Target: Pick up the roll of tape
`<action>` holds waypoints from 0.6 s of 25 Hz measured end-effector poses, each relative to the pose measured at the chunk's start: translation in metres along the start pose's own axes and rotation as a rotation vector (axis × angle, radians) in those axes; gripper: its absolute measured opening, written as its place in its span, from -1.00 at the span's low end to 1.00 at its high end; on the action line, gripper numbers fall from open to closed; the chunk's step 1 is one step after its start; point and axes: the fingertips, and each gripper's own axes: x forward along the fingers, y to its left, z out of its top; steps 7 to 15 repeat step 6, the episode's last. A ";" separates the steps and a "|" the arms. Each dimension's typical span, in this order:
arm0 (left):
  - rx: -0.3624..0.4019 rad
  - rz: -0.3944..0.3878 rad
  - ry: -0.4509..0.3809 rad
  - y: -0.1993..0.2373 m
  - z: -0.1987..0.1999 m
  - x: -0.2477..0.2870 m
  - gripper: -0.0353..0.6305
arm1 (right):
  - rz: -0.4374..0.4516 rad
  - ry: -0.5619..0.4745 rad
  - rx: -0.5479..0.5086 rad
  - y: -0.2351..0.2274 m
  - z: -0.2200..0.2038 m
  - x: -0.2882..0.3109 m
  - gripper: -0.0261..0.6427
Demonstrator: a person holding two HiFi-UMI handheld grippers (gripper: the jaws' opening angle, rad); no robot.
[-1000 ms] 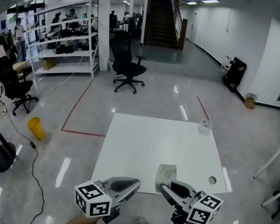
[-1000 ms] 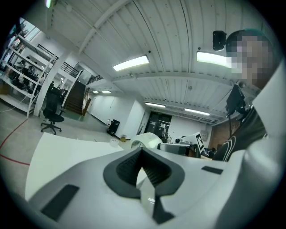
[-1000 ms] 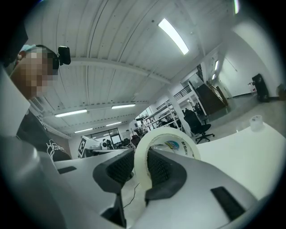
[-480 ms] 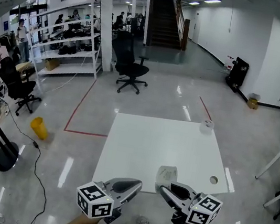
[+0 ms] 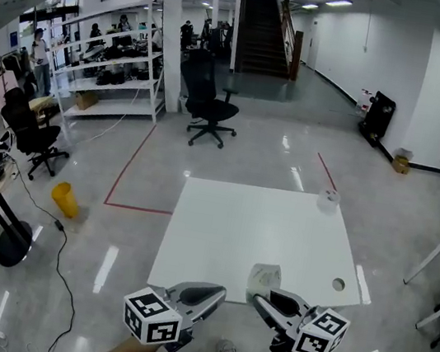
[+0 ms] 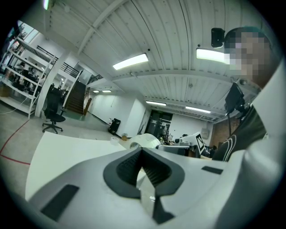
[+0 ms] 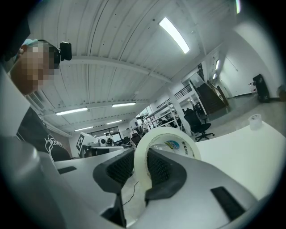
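A whitish roll of tape (image 7: pixel 166 137) stands upright between the jaws of my right gripper (image 7: pixel 142 154), which is shut on it. In the head view that roll (image 5: pixel 264 275) is held over the near edge of the white table (image 5: pixel 253 227), at the tip of the right gripper (image 5: pixel 260 296). My left gripper (image 5: pixel 220 291) hovers beside it at the left, jaws closed together with nothing in them. From the left gripper view, its own pads (image 6: pixel 142 151) meet, and the held roll (image 6: pixel 145 141) shows just beyond them.
A second small roll (image 5: pixel 329 200) sits at the table's far right corner. A round hole (image 5: pixel 338 284) is near the right edge. Beyond the table are an office chair (image 5: pixel 209 104), shelving (image 5: pixel 110 61), a yellow bin (image 5: pixel 63 198) and a floor cable.
Both grippers have kept still, the right one with the tape roll in its grip. Only the head camera has shifted slightly.
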 end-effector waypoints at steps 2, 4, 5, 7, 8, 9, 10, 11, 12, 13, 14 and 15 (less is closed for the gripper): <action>-0.001 0.002 -0.001 0.001 -0.002 -0.001 -0.88 | 0.001 0.001 0.000 0.000 -0.003 0.001 -0.64; -0.003 0.004 0.001 0.001 -0.004 -0.002 -0.88 | 0.003 0.006 0.001 0.002 -0.005 0.001 -0.64; -0.005 0.005 0.002 0.001 -0.004 -0.002 -0.88 | 0.003 0.008 0.003 0.002 -0.005 0.002 -0.64; -0.006 0.005 0.004 0.001 -0.004 -0.002 -0.88 | 0.003 0.011 0.004 0.003 -0.006 0.002 -0.64; -0.006 0.005 0.004 0.001 -0.004 -0.002 -0.88 | 0.003 0.011 0.004 0.003 -0.006 0.002 -0.64; -0.006 0.005 0.004 0.001 -0.004 -0.002 -0.88 | 0.003 0.011 0.004 0.003 -0.006 0.002 -0.64; -0.006 0.005 0.004 0.001 -0.004 -0.002 -0.88 | 0.003 0.011 0.004 0.003 -0.006 0.002 -0.64; -0.006 0.005 0.004 0.001 -0.004 -0.002 -0.88 | 0.003 0.011 0.004 0.003 -0.006 0.002 -0.64; -0.006 0.005 0.004 0.001 -0.004 -0.002 -0.88 | 0.003 0.011 0.004 0.003 -0.006 0.002 -0.64; -0.006 0.005 0.004 0.001 -0.004 -0.002 -0.88 | 0.003 0.011 0.004 0.003 -0.006 0.002 -0.64; -0.006 0.005 0.004 0.001 -0.004 -0.002 -0.88 | 0.003 0.011 0.004 0.003 -0.006 0.002 -0.64; -0.006 0.005 0.004 0.001 -0.004 -0.002 -0.88 | 0.003 0.011 0.004 0.003 -0.006 0.002 -0.64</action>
